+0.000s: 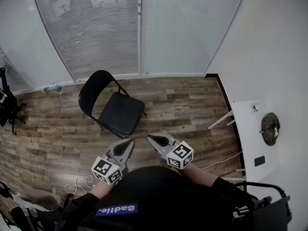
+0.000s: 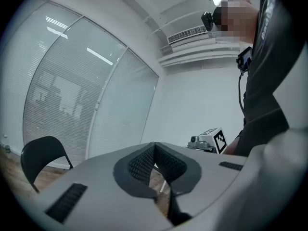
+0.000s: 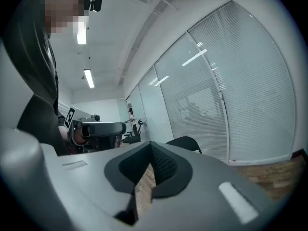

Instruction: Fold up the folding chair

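Note:
A black folding chair (image 1: 113,105) stands unfolded on the wood floor, its backrest toward the glass wall. My left gripper (image 1: 129,142) and right gripper (image 1: 151,138) hover side by side close to my body, short of the chair's front edge, touching nothing. Both are shut and empty, tips nearly meeting each other. In the left gripper view the chair's backrest (image 2: 42,154) shows at the far left beyond the shut left gripper (image 2: 154,145). In the right gripper view the chair (image 3: 185,142) peeks just past the shut right gripper (image 3: 151,144).
A white table (image 1: 255,134) with a dark round object (image 1: 270,128) stands against the right wall. A white cable (image 1: 77,184) lies on the floor at lower left. Dark equipment (image 1: 7,102) sits at the far left. Glass walls with blinds (image 1: 139,28) close the back.

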A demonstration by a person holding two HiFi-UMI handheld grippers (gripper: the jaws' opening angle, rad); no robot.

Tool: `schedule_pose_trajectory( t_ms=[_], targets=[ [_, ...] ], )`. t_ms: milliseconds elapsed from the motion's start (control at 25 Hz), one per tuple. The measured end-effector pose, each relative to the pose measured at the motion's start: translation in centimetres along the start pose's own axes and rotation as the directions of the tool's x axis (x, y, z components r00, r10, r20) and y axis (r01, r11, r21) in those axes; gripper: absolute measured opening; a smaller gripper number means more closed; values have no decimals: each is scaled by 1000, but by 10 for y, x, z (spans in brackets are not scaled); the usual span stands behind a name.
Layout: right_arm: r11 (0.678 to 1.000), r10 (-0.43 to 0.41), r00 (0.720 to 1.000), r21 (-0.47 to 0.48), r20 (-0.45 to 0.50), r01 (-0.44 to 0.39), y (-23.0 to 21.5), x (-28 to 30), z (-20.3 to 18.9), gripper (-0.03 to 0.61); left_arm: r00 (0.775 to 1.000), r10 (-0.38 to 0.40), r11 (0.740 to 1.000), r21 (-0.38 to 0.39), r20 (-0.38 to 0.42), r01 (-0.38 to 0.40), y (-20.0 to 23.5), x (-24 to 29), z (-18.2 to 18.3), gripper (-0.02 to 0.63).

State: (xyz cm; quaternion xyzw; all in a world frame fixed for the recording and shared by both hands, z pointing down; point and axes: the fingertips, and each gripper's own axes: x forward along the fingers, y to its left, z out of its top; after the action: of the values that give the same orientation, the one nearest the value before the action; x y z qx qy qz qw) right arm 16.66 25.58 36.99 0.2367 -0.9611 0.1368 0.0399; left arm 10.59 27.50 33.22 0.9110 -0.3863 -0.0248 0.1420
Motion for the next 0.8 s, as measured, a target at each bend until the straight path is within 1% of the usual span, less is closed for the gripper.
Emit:
schedule_pose_trajectory(
  t_ms=[440,600,800],
  targets=[
    [1000,-4,1000,10,-7,4,5,1,0,2,1000,2,1000,4,-6,-2,0,-6,3,5],
    [1000,5,1000,29,-5,-5,6,2,-3,2,1000,7,1000,4,-2,-7,1,-8,3,5],
    [999,-6,1000,41,-6,7,5,9,-5,2,1000,21,1000,4,-2,-21,9,-13,4,5]
  ],
)
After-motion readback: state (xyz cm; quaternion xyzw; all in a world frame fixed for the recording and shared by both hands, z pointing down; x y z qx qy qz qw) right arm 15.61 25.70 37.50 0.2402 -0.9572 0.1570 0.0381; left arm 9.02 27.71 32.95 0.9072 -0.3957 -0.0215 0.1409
